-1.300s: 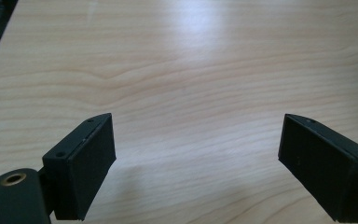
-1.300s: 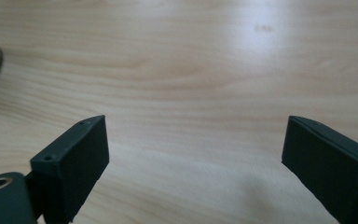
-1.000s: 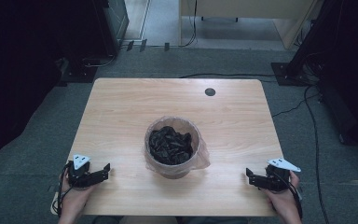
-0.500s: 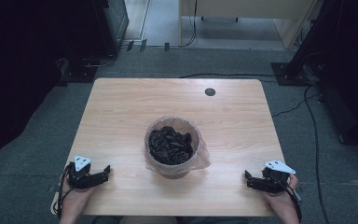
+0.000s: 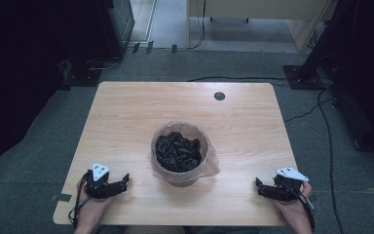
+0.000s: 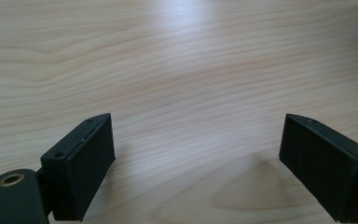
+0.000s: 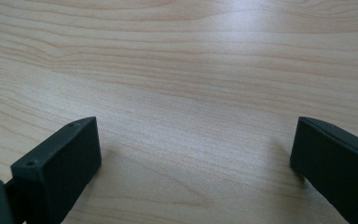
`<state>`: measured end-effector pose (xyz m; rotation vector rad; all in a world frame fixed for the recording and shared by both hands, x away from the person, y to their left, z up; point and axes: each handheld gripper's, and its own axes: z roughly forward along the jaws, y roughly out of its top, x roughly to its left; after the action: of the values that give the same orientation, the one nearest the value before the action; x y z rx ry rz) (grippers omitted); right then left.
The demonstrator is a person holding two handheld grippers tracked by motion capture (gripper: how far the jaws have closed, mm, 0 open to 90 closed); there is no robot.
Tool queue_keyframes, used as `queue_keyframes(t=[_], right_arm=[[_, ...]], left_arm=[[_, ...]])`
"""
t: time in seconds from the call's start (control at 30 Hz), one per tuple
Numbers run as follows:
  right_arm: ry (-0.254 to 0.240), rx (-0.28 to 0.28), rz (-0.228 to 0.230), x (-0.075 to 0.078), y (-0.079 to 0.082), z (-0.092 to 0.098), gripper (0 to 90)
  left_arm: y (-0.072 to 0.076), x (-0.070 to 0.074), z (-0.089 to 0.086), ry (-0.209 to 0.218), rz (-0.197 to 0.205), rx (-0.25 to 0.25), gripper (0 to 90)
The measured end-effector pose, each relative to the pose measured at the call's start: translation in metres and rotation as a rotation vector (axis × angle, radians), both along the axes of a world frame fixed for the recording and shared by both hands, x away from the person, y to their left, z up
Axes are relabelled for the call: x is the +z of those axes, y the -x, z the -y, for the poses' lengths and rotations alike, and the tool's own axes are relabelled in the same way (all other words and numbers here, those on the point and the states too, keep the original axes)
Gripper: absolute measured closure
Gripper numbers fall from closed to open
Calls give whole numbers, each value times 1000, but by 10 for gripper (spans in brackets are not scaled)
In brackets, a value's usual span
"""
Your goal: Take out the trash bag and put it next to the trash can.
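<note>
Left tool (image 5: 121, 181) and right tool (image 5: 260, 185) rest near desk (image 5: 126, 117) front corners, jaws apart, empty. Lined bin (image 5: 181, 154) of dark scraps sits mid-desk, toward front edge. Risk: snagging loose liner could tip it.

A round bin (image 5: 180, 168), lined with a thin translucent plastic bag folded over its rim, is seen upright at the middle of the wooden bench (image 5: 126, 117), toward its near edge. It is filled with dark, crumpled pieces, possibly black scraps.
</note>
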<state>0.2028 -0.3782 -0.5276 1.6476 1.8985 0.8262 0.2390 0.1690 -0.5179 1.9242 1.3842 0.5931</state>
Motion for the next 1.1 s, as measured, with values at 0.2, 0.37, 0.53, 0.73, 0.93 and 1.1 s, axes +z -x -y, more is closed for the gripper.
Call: queue_keyframes(t=[0.2, 0.37, 0.53, 0.73, 0.93, 1.1], right_arm=[[0, 0, 0, 0, 0, 0, 15], [0, -1, 0, 0, 0, 0, 15], [0, -1, 0, 0, 0, 0, 15], [0, -1, 0, 0, 0, 0, 15], [0, -6, 0, 0, 0, 0, 15], [0, -14, 4, 0, 0, 0, 34]], left_arm=[[-1, 2, 39, 12, 10, -62, 129], [-2, 4, 57, 19, 12, -99, 129], [-7, 3, 70, -9, 40, -117, 129], [-21, 10, 78, -11, 87, -104, 150], [-27, 14, 84, 19, 145, -92, 307], [-26, 17, 88, 54, 210, -78, 466]])
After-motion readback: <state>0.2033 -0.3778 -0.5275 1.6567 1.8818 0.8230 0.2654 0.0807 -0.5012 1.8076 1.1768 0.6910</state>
